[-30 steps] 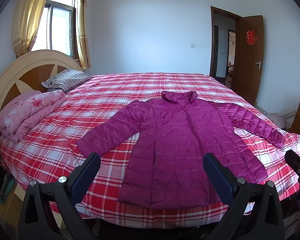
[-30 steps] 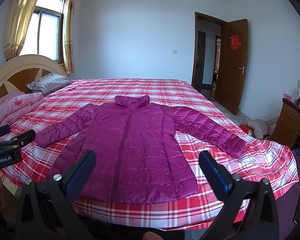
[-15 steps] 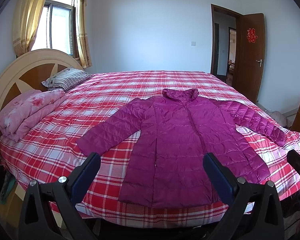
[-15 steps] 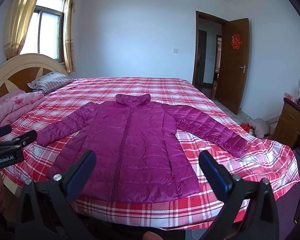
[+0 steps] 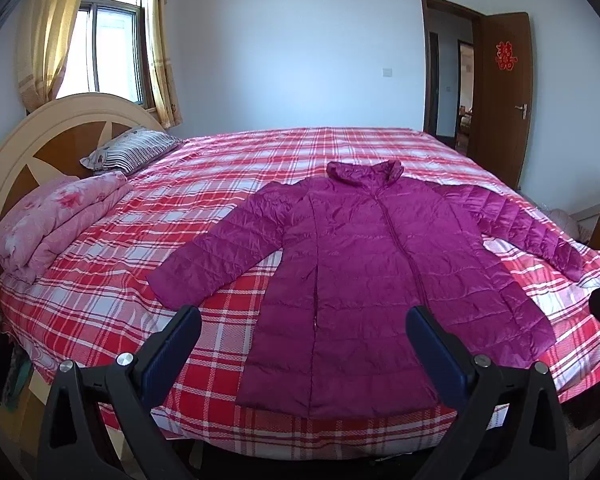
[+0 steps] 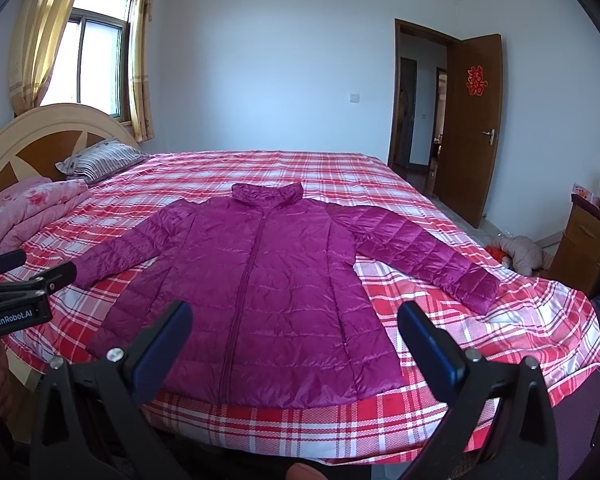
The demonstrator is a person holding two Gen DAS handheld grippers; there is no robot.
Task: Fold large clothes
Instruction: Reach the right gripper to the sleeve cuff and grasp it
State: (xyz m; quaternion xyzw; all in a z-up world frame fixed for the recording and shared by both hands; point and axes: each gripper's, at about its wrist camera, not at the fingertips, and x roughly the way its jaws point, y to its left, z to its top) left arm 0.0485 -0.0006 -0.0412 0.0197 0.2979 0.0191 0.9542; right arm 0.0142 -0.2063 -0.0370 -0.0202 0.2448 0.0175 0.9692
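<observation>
A magenta quilted jacket [image 5: 364, 264] [image 6: 268, 280] lies flat on the red plaid bed [image 5: 240, 160] [image 6: 332, 168], zipped, collar away from me, both sleeves spread outward, hem near the bed's front edge. My left gripper [image 5: 303, 322] is open and hovers short of the hem, nothing between its fingers. My right gripper [image 6: 294, 318] is open too, held before the hem at the front edge. In the right wrist view the left gripper's black body shows at the left border.
A folded pink quilt [image 5: 56, 220] and a striped pillow [image 5: 132, 154] lie by the rounded headboard [image 5: 40, 132] on the left. A wooden door [image 6: 474, 128] stands open at the right. A wooden dresser [image 6: 588, 236] and a soft toy [image 6: 520, 252] are beside the bed's right.
Both cameras have tilted slightly, so the bed and jacket sit a little higher in view. The jacket has not moved and both grippers stay open.
</observation>
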